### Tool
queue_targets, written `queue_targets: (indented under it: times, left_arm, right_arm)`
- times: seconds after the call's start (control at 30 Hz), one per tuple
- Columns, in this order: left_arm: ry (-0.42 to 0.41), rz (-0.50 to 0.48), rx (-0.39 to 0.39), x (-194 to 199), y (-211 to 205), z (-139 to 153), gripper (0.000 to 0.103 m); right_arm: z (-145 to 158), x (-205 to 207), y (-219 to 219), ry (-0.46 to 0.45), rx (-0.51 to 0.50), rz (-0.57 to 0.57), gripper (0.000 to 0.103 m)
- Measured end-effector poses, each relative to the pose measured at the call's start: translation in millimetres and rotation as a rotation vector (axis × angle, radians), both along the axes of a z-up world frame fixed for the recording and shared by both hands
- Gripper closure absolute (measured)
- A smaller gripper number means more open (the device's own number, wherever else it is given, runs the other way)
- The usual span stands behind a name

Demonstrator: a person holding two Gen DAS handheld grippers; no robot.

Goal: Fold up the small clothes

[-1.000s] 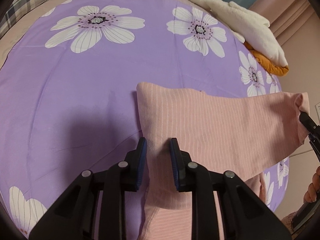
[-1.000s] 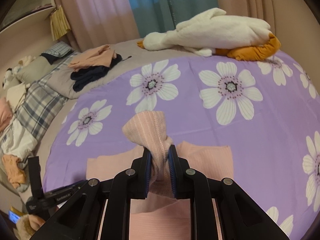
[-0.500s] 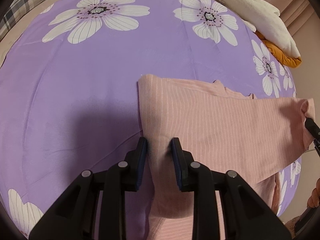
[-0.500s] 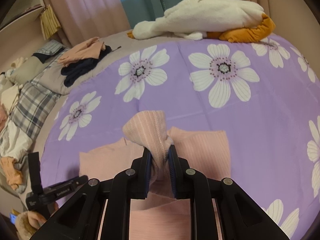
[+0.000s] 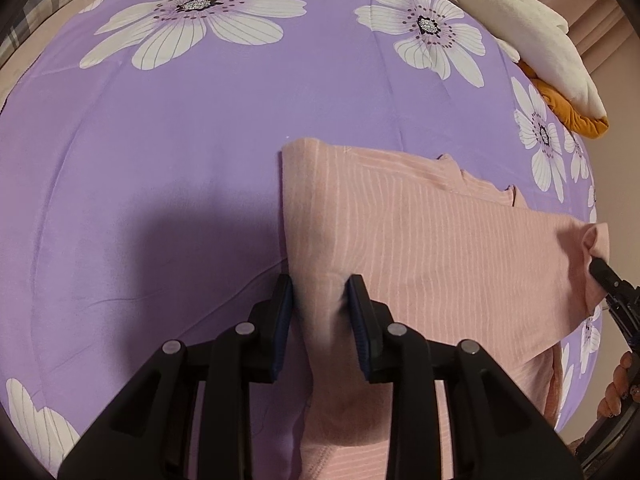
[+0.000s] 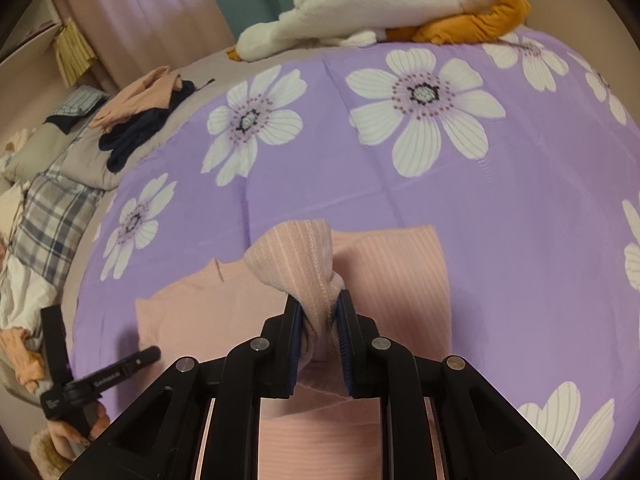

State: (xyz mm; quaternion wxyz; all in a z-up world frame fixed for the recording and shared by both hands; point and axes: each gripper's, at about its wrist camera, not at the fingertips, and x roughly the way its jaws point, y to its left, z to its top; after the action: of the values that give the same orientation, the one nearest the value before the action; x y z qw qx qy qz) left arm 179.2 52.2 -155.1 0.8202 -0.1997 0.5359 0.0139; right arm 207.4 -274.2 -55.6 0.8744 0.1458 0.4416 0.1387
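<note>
Folding pink striped top [image 5: 420,240] mid-bed: left gripper [image 5: 320,300] and right gripper [image 6: 319,314] each clamp a bunched hem corner, lifting it taut so the fold lands square.

Ribbed pink knit garment [image 5: 420,240], smooth purple floral bedspread [image 5: 160,160], fluffy plush toy [image 6: 380,0]

Open purple bedspread [image 6: 500,208] surrounds the garment; a plush toy [image 6: 384,4] (far edge) and clothes pile [image 6: 140,120] border it.
</note>
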Motion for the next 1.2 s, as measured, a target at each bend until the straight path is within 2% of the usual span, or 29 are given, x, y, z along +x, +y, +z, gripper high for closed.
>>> queue_targets:
  times: [0.37,0.67,0.83,0.87,0.93,0.97,1.1,1.2]
  left_arm:
    - [-0.005,0.000,0.016,-0.3,-0.6,-0.8,0.073]
    - [-0.006,0.004,0.019,0.5,-0.8,-1.0,0.072]
    - [-0.007,0.003,0.016,0.4,-0.5,-1.4,0.072]
    - [-0.008,0.002,0.016,0.3,-0.5,-1.5,0.072]
    - [-0.008,0.004,0.016,0.1,-0.4,-1.3,0.072]
    - [-0.008,0.003,0.016,0.1,-0.5,-1.3,0.072]
    - [-0.007,0.003,0.014,-0.1,-0.7,-1.4,0.072]
    - [-0.008,0.006,0.012,-0.2,-0.4,-1.5,0.072]
  right_arm:
    - [-30.7,5.4,-24.2,0.082,-0.005,-0.068,0.085]
    - [-35.5,3.6,-41.1,0.095,0.010,-0.091,0.085]
    - [-35.2,3.3,-48.7,0.108,0.064,-0.102,0.085]
    - [-35.4,3.8,-49.9,0.112,0.077,-0.100,0.083]
    - [-36.4,3.5,-51.9,0.117,0.088,-0.100,0.069]
    - [-36.6,2.1,-53.4,0.115,0.092,-0.108,0.059]
    - [-35.4,-1.4,-57.7,0.109,0.120,-0.117,0.056]
    - [-37.3,-0.3,-55.7,0.111,0.102,-0.111,0.056]
